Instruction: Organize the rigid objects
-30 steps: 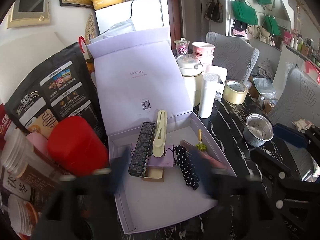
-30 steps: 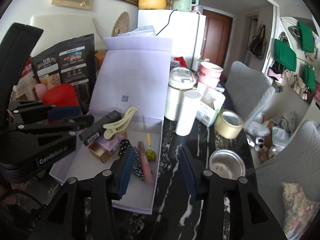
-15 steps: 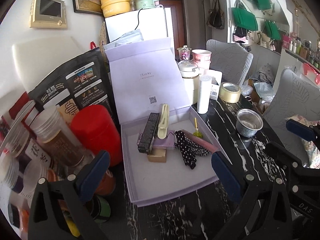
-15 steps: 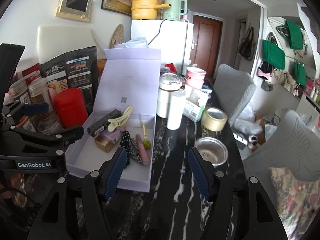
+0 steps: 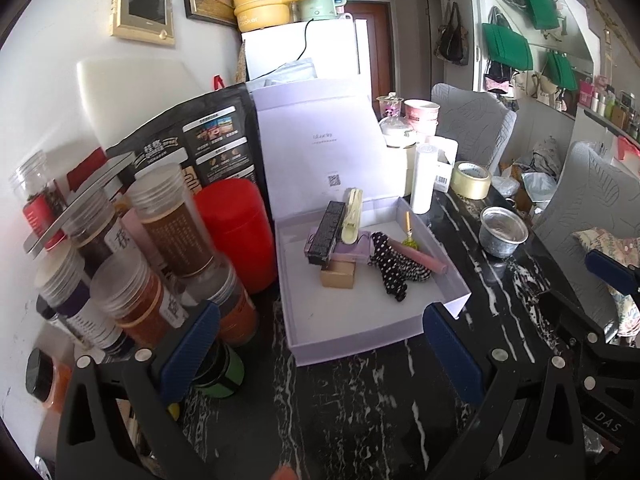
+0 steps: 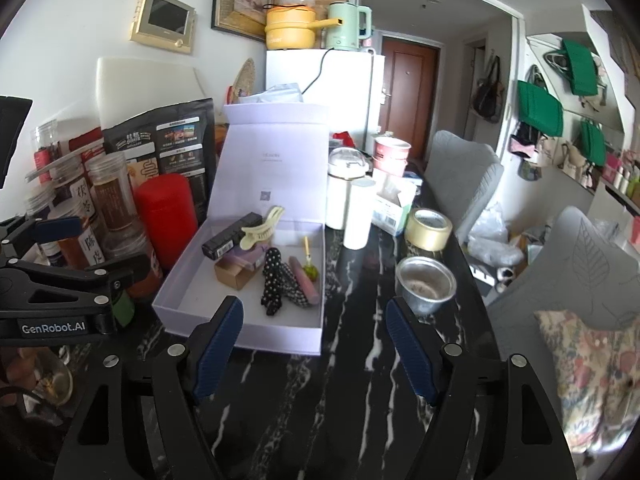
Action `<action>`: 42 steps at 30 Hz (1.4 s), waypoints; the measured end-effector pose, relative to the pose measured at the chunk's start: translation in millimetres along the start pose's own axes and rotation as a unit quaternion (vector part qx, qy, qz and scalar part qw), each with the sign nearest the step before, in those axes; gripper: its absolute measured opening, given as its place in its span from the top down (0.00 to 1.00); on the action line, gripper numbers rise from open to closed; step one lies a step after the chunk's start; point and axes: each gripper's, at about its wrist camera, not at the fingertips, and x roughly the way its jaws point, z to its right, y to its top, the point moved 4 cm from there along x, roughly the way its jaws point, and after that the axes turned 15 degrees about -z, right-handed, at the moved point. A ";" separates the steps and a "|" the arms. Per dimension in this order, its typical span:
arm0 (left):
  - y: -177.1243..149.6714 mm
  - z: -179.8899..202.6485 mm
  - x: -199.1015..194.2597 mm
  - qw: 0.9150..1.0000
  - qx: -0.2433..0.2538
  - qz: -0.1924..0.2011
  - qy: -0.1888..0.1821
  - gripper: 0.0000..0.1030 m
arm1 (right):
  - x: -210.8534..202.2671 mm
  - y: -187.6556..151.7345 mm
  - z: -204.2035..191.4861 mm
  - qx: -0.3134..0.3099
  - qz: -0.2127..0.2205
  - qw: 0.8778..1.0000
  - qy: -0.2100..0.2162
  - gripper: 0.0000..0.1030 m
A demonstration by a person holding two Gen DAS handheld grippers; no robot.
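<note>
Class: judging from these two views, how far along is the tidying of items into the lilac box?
Done: clip, black case and dotted cloth lie in the box. In hand: nothing; the left gripper is open, the right gripper is opening. Left: possibly the tape roll and metal cup outside.

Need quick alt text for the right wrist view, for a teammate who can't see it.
An open lilac box on a black marbled table holds a yellow hair clip, black carton and polka-dot fabric. The right gripper hangs empty before it, jaws opening.
</note>
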 end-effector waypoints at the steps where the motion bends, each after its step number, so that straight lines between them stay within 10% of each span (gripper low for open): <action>1: -2.2 -1.9 0.4 1.000 -0.002 -0.002 0.002 0.00 | -0.6 -2.6 -1.4 0.005 -0.001 1.000 0.000 0.27; 42: -42.1 -19.6 -16.6 1.000 -0.013 -0.006 -0.010 0.00 | -10.8 -33.3 -32.4 -0.007 -0.016 1.000 0.010 0.27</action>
